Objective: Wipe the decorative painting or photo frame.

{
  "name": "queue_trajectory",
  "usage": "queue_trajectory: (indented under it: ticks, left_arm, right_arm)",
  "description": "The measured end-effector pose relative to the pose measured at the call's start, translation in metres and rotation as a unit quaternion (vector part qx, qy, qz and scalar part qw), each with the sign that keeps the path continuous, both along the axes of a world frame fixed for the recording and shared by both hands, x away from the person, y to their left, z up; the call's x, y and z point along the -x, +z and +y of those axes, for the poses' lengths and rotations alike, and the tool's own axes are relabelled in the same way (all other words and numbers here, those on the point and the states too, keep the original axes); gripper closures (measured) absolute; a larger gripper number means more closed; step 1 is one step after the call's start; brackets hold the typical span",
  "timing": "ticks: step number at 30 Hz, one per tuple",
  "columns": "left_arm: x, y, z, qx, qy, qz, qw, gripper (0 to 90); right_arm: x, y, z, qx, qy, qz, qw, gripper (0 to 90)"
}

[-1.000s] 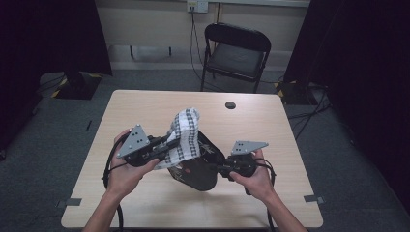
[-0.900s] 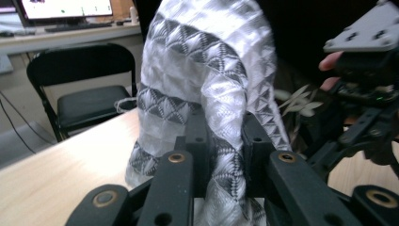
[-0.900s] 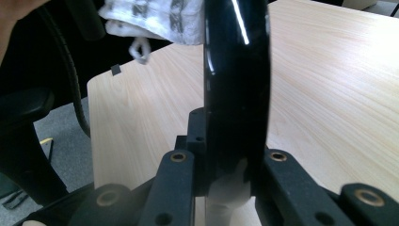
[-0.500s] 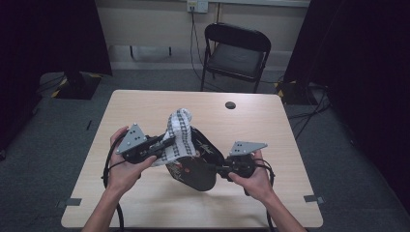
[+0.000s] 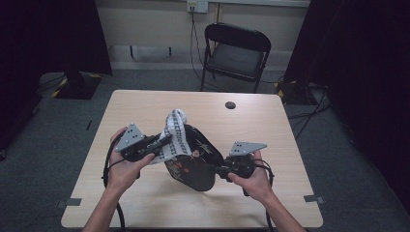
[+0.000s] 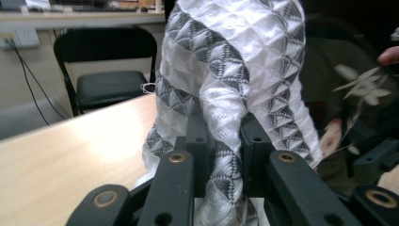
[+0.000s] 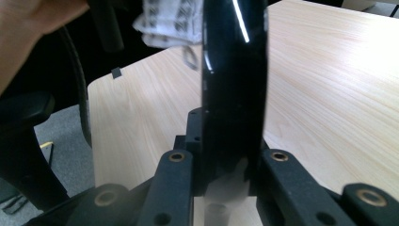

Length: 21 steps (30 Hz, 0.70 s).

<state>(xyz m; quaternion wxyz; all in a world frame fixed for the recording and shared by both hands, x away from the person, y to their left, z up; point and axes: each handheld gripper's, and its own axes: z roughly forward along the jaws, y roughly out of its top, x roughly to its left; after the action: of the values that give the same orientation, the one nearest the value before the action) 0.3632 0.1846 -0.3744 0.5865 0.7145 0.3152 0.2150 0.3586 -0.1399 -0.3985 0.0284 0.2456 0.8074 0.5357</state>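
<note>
A black plate (image 5: 196,166) with a leaf and flower pattern is held tilted on edge above the table. My right gripper (image 5: 213,168) is shut on its right rim, and in the right gripper view the glossy plate edge (image 7: 233,70) stands between my pads (image 7: 228,120). My left gripper (image 5: 166,141) is shut on a white and grey checked cloth (image 5: 175,131), which drapes over the plate's upper left. In the left gripper view the cloth (image 6: 235,56) bunches between the jaws (image 6: 226,129), with the plate (image 6: 357,84) behind it to the right.
The light wooden table (image 5: 270,125) carries a small dark round thing (image 5: 230,105) near its far edge. A black folding chair (image 5: 235,53) stands behind the table. Cables trail from both grippers towards the near edge.
My left gripper has drawn the cloth a little left and down across the plate, baring more of the plate's patterned face. The right hand and the plate have kept still.
</note>
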Motion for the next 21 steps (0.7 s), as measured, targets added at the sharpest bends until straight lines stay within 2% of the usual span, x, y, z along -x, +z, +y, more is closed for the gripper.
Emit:
queue_trajectory:
  ticks: [5,12,14,17,21]
  left_arm:
    - [0.002,0.004,-0.001,-0.006,-0.004,-0.002,1.0000,77.7]
    - [0.008,0.012,-0.009,0.006,-0.021,-0.021,0.9995,77.0]
    - [0.009,0.011,-0.009,-0.001,-0.017,-0.023,0.9996,76.9]
    - [0.005,0.006,-0.006,-0.010,-0.010,-0.018,0.9997,77.0]
    - [-0.001,-0.008,0.002,-0.006,-0.001,0.008,1.0000,76.9]
  right_arm:
    - [0.000,0.000,0.001,0.002,0.000,-0.001,1.0000,79.8]
    - [-0.001,-0.001,0.000,0.006,0.000,-0.005,1.0000,80.6]
    - [-0.001,-0.001,-0.001,0.006,-0.001,-0.006,1.0000,80.8]
    - [-0.001,0.000,-0.001,0.007,-0.001,-0.005,1.0000,80.8]
    - [-0.001,0.000,-0.001,0.006,-0.003,-0.002,1.0000,80.4]
